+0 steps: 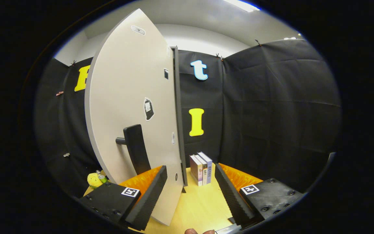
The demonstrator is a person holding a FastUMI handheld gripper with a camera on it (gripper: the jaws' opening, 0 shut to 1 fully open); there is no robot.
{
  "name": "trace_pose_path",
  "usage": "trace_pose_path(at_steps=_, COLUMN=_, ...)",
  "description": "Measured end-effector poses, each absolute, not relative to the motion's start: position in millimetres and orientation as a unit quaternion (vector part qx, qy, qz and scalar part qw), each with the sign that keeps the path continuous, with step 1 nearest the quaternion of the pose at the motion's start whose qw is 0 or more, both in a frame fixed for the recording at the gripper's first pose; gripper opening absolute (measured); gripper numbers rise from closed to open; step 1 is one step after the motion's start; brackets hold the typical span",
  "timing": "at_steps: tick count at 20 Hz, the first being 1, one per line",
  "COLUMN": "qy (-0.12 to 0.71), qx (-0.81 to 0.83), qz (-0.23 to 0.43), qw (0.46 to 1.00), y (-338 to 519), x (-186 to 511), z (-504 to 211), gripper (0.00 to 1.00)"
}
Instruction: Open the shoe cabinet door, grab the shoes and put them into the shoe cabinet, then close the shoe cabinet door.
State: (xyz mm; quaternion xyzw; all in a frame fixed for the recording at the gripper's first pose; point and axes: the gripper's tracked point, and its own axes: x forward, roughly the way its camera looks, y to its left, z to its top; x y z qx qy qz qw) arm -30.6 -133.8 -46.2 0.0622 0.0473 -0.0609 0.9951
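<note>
Fingers wide apart on my gripper (190, 191), nothing pinched between them. The pale shoe cabinet door (131, 107) stands swung out toward me, and its free edge comes down into the gap, much nearer my left finger (148, 198) than my right finger (230, 195). I can't tell whether the door actually touches the left pad.

Just beyond that left finger sits the black handle (136, 149), mounted on its short post on the door's face. I'd judge I'm holding the tool here because the door is already off its frame, whose dark edge (177, 113) rises straight ahead of me. So the opening step looks done or nearly done.

Between the fingers and farther off, three books (201, 169) stand upright on the yellow-wood tabletop (200, 204), just past the frame's foot. Off beyond my left finger lies a small yellow plush toy (94, 179).

No shoes to report from where I'm pointing. My guess is I'll need to turn the tool away from the door to find them.
</note>
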Motion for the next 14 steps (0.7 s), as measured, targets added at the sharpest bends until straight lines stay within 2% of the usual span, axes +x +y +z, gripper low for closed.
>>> trace_pose_path(at_steps=7, qy=0.050, qx=0.063, qz=0.032, qw=0.996, y=-25.0, x=0.2, z=-38.1, gripper=0.98)
trace_pose_path(at_steps=14, qy=0.030, qx=0.047, qz=0.061, qw=0.997, y=7.5, x=3.7, z=-24.0, gripper=0.98)
